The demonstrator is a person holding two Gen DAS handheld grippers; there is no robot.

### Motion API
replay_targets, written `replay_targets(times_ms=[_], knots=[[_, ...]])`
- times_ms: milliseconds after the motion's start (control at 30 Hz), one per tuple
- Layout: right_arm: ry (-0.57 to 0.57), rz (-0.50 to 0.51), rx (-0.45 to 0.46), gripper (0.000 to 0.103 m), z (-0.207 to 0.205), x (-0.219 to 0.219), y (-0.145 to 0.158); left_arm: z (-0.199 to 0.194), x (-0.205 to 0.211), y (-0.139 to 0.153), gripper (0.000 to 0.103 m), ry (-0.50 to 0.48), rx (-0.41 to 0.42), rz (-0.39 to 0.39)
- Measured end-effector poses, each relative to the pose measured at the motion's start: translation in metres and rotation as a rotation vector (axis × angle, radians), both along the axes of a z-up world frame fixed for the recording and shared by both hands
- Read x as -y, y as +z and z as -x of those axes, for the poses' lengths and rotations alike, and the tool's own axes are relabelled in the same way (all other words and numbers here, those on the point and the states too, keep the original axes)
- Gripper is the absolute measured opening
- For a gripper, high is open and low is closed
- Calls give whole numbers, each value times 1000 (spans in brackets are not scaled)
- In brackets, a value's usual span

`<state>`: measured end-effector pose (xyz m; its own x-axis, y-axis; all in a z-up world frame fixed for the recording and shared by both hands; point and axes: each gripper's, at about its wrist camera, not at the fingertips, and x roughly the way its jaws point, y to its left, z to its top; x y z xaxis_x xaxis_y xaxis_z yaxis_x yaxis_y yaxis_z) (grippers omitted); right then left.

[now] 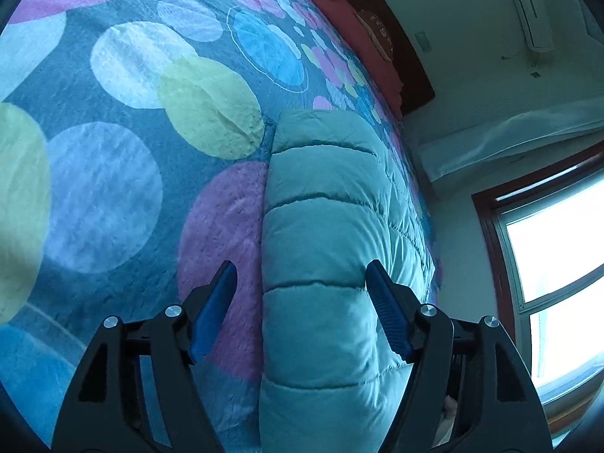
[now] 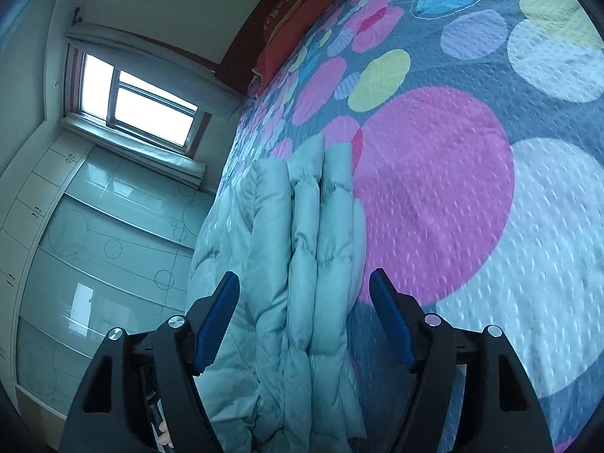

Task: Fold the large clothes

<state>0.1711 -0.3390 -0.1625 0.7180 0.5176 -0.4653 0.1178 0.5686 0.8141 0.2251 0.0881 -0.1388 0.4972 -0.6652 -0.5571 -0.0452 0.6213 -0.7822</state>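
Observation:
A pale teal quilted puffer jacket (image 1: 332,234) lies folded on the bed, with its edge toward me. My left gripper (image 1: 301,273) is open, with its blue fingers either side of the jacket's left edge, close above it. In the right wrist view the jacket (image 2: 302,234) shows stacked folded layers near the bed's side. My right gripper (image 2: 304,283) is open, its fingers straddling those layers. Neither gripper holds any fabric.
The bedspread (image 1: 124,158) is dark blue with large coloured circles (image 2: 434,196). Red pillows (image 1: 362,37) and a dark headboard lie at the far end. A window (image 2: 139,98), glossy wardrobe doors (image 2: 94,249) and a wall air conditioner (image 1: 528,3) stand beyond the bed's side.

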Motion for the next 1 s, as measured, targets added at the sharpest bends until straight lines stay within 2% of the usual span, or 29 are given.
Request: replay_targets(times_ms=[67,233,300,333,400,433,467,533,700,1000], knots=[[-3,-9,-8,71,-14,2,-1,-16,7,-3,76,-29,-11,10],[15,-8,-31,71,-42,-2,-10,-41,21,-15,77,-68,-56,59],[21,-12,-45,71,-51,-4,-16,-46,27,-17,75,-89,-57,49],[32,-17,-42,71,-54,-6,-18,-49,29,-17,68,-98,-57,39],[66,-23,-18,57,-57,-10,-17,-51,31,-17,62,-107,-50,41],[83,-46,-12,44,-58,-11,-19,-53,31,-17,58,-104,-47,42],[84,-64,4,36,-59,-11,-18,-55,31,-16,55,-100,-40,45],[87,-55,40,30,-63,-11,-11,-61,34,-13,52,-99,-22,36],[84,-45,70,28,-84,-9,-2,-85,42,-3,50,-96,16,-18],[73,-82,24,27,-117,-3,-22,-112,48,-6,51,-83,26,-76]])
